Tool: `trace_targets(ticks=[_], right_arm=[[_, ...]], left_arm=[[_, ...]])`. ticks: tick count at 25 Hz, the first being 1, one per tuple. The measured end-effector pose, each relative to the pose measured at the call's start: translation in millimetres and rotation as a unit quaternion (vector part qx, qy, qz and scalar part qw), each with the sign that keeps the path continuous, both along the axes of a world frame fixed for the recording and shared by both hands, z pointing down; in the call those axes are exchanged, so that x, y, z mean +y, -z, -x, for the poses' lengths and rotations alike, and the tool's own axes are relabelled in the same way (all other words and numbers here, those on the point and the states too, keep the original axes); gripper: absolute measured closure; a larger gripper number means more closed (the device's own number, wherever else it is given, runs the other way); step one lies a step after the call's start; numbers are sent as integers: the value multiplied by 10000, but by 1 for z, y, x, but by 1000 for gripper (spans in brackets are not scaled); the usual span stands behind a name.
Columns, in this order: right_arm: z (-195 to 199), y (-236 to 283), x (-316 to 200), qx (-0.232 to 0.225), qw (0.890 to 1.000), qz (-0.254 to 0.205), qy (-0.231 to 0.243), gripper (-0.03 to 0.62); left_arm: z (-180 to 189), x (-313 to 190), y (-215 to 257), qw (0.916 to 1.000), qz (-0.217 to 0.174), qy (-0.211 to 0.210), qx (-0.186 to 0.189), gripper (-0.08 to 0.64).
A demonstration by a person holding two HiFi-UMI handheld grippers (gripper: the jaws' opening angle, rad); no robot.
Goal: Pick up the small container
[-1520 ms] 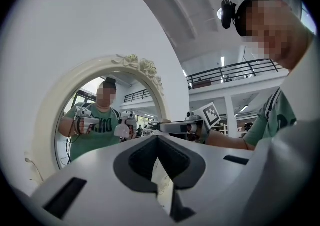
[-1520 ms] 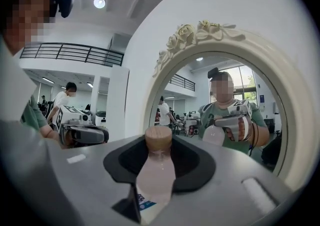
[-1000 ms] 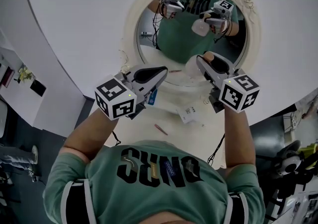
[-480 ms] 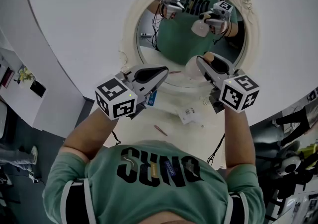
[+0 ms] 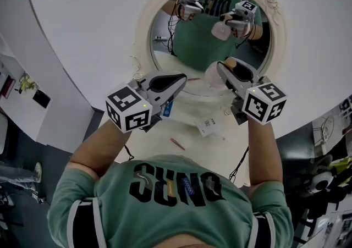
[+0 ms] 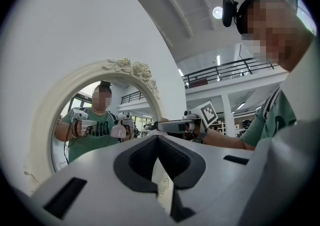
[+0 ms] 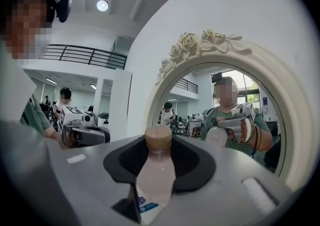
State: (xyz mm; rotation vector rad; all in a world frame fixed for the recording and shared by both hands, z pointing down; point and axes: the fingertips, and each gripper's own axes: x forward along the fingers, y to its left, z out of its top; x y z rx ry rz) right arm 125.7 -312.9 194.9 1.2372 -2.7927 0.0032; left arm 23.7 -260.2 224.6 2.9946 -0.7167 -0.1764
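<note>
A: Which step is it now?
B: The picking up looks done. The right gripper (image 5: 224,69) is clamped on the small container (image 7: 156,177), a pale bottle with a tan cap. The bottle stands between the jaws, cap outward, in the air before the mirror (image 5: 203,32) and above the worktop (image 5: 190,150).
A: And the left gripper (image 6: 159,167)?
B: Closed and empty — just beside the right one.
A: What does the next move need?
B: I think a firm, steady grip — the smooth body could slip.
</note>
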Motion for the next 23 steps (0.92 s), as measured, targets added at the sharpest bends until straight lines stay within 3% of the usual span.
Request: trace_targets(ticks=[23], right_arm=[[6,-1,-1,33,10000,-5,62,446]], left_arm=[[-1,0,0,10000,-5,-45,1,557]])
